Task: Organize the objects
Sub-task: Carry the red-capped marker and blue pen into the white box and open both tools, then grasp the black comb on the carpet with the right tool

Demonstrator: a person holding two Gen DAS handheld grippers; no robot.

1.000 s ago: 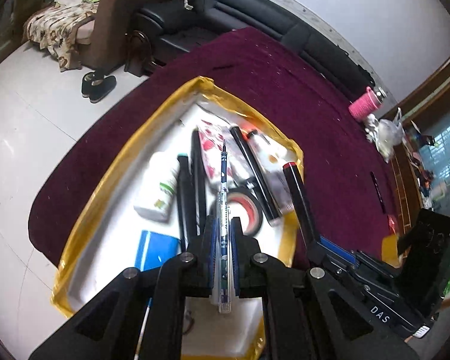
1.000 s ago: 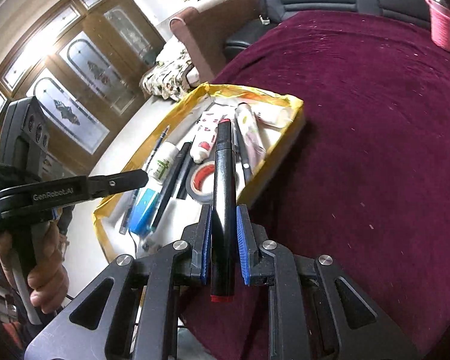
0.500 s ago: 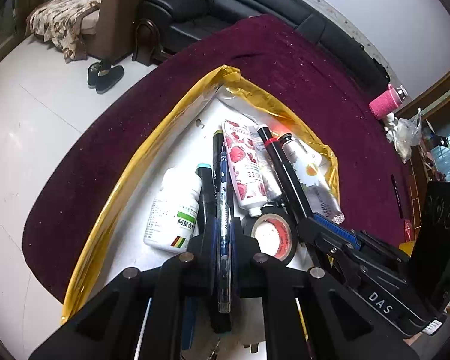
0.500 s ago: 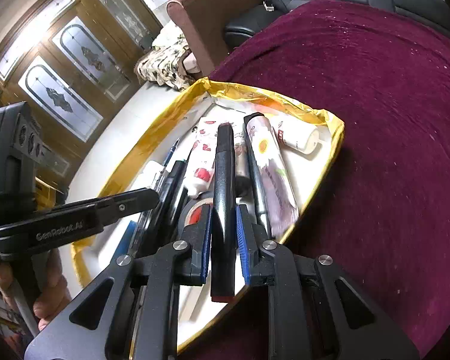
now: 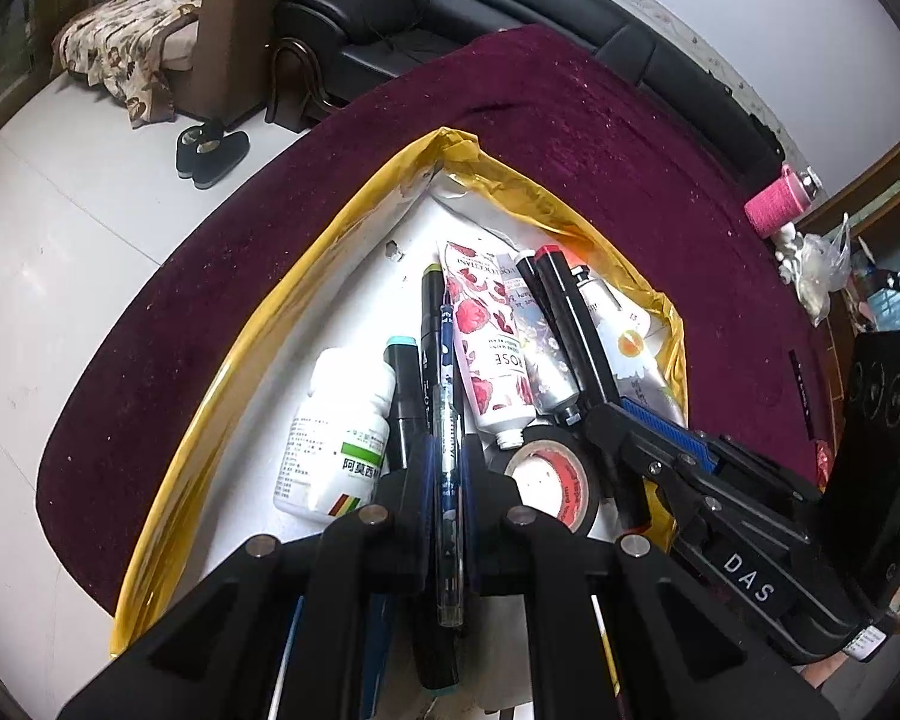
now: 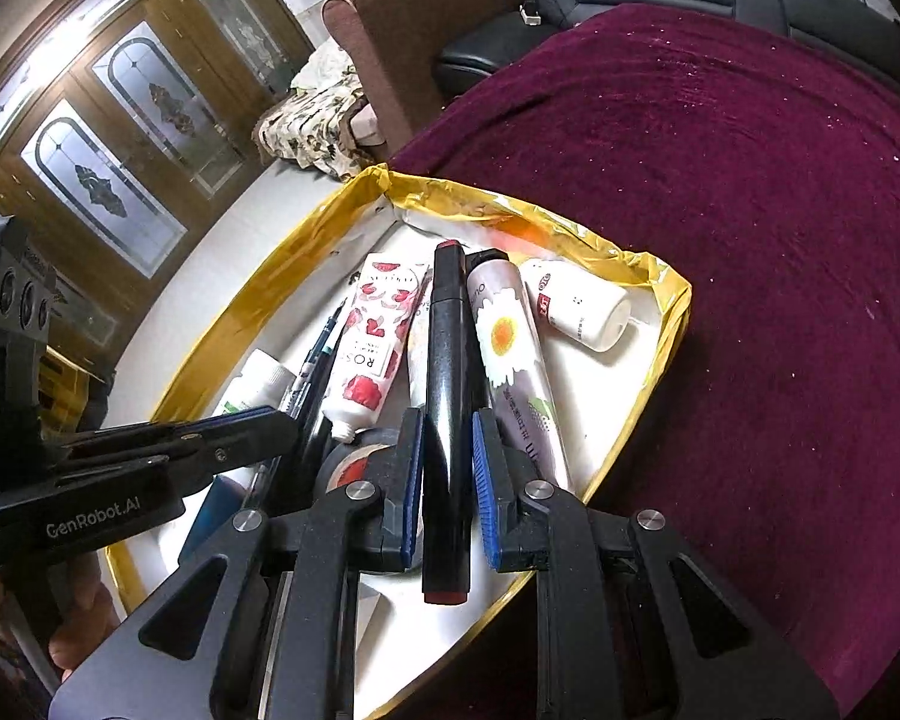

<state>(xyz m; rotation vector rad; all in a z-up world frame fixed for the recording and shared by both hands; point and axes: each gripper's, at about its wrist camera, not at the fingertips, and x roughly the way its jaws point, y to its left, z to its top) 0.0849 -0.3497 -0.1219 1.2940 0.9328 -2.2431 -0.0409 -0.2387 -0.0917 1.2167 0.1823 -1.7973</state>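
Left claw [image 5: 447, 468] clamps a blue pen [image 5: 448, 420] pointing to 12 o'clock; right claw [image 6: 446, 468] grips a black marker [image 6: 446, 384] likewise, both over the tray [image 6: 660, 372].

Slim dark-blue pen [image 5: 448, 450] and fat black red-capped marker [image 6: 447, 396], each clamped lengthwise between blue pads, tilted tip-down over the yellow-rimmed white tray [image 6: 660, 360], pen left of the marker, above its tubes and bottles.
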